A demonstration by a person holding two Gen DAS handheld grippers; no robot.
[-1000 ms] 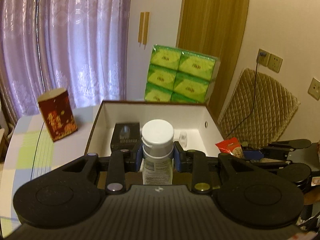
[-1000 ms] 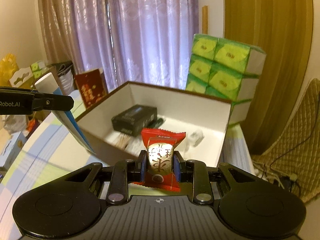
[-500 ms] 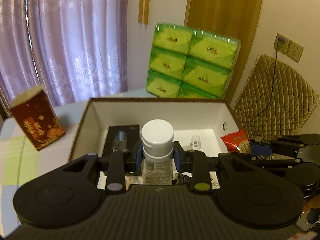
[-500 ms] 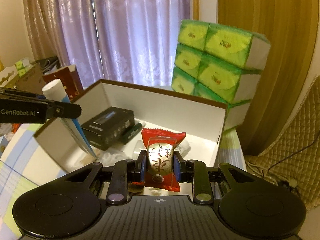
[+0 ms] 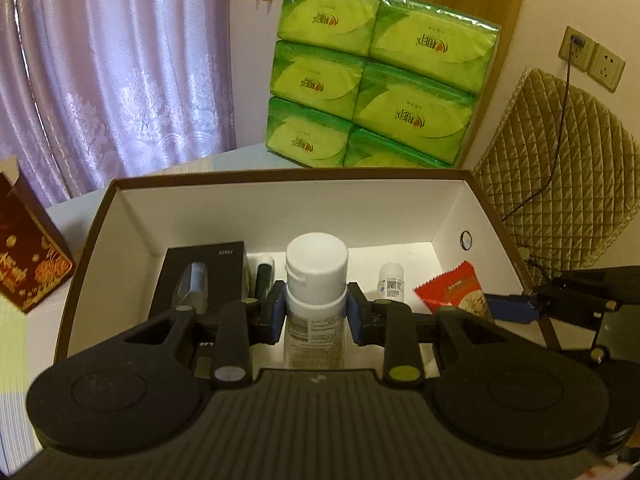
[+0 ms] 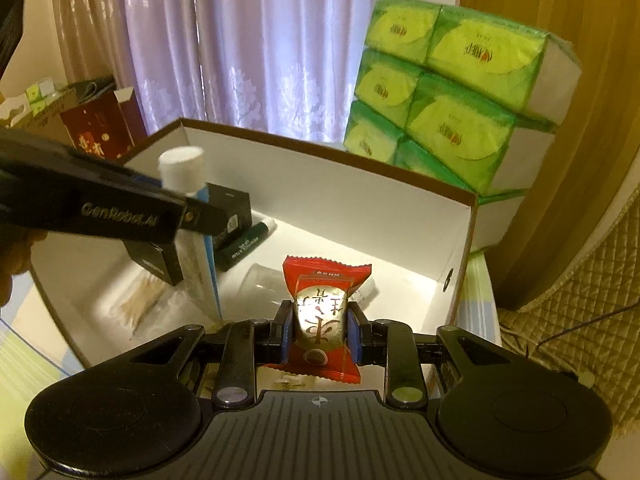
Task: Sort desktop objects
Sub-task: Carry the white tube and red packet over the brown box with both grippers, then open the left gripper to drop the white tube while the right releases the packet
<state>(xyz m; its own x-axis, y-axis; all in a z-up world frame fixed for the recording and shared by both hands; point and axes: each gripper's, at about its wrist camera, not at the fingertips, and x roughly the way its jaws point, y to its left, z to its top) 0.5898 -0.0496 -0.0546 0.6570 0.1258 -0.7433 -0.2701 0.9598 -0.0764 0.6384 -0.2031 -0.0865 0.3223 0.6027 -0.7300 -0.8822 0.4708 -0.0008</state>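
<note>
Your left hand-held gripper [image 5: 316, 312] clamps a cylindrical clear-plastic bottle with a white cap [image 5: 316, 276], held upright over the open white cardboard box with brown rim [image 5: 280, 216]. Your right hand-held gripper [image 6: 319, 330] pinches one glossy red foil candy packet [image 6: 322, 308] above the same box's right end. Inside lie a matte black carton [image 5: 202, 276], a dark green tube [image 6: 244, 246] and a small white vial [image 5: 391, 280]. Only the right view shows a pale toothpick bundle [image 6: 140, 300]. Behind stand six green plastic-wrapped tissue packs [image 5: 376, 92]; left, on the counter [image 5: 16, 340], one maroon paper box [image 5: 28, 264].
</note>
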